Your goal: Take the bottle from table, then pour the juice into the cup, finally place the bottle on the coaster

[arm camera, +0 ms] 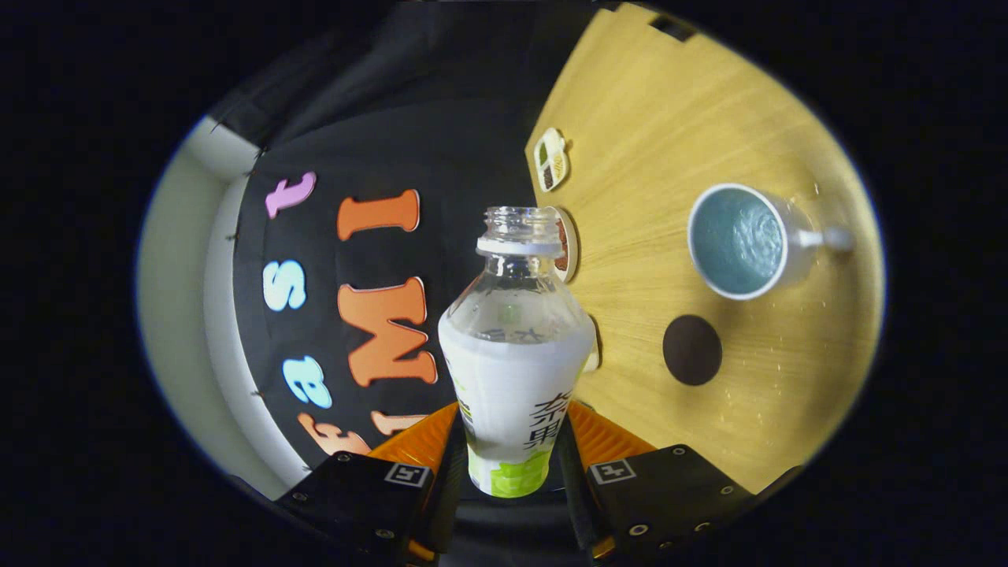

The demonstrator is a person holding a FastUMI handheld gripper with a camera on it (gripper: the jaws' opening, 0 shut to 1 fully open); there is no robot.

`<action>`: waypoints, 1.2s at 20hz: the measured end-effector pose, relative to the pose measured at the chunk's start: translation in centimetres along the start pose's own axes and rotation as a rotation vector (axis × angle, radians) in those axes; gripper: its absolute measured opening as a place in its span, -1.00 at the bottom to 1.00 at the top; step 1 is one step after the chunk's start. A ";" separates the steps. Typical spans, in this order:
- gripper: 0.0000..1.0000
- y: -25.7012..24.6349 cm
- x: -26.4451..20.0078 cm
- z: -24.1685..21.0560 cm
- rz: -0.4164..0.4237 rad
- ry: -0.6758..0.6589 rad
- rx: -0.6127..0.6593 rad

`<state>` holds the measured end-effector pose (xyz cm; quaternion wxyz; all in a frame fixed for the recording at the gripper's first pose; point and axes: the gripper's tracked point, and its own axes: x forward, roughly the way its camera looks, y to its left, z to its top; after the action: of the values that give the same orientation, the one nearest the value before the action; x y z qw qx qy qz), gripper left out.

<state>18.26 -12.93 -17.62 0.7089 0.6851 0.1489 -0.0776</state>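
Bottle [516,346]: held between the two fingers of the tongs [512,465], lower body pinched from both sides. Cap off; neck open and clear. Upper part is see-through, lower part wrapped in a white label with a green band at the base. The bottle is lifted off the bench [669,110] and the whole view is rolled, so the bench surface stands to one side of the bottle rather than beneath it. Whether liquid remains in the bottle cannot be told.

Tongs: closed on the bottle, one finger pressed to each side of the label.

Cup [744,240]: white, with a handle turned away from the bottle, set on the bench well apart from the bottle's mouth. Rippled liquid is seen inside it. Small drops are scattered on the wood around it.

Coaster [692,350]: dark, round, flat on the bench, near the cup, lying between the cup and the tongs. Nothing rests on it.

Bench: light wood grain. Along its edge nearest the bottle, a small oblong dish [551,159] with divided compartments is noted, and closer to the bottle neck a round plate [565,244], partly hidden behind it. Contents of both too small to tell.
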 end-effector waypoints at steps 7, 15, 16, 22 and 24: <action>0.18 2.0 1.9 -1.3 -0.067 -0.039 -0.594; 0.19 2.6 2.6 -0.2 -0.184 -0.236 -1.263; 0.19 2.5 3.0 0.0 -0.204 -0.257 -1.322; 0.19 -0.4 5.6 -0.9 -0.254 -0.243 -1.499; 0.19 -1.7 6.4 -0.8 -0.271 -0.247 -1.540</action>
<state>23.63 -11.59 -21.30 0.9793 -0.0358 0.1632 -0.1140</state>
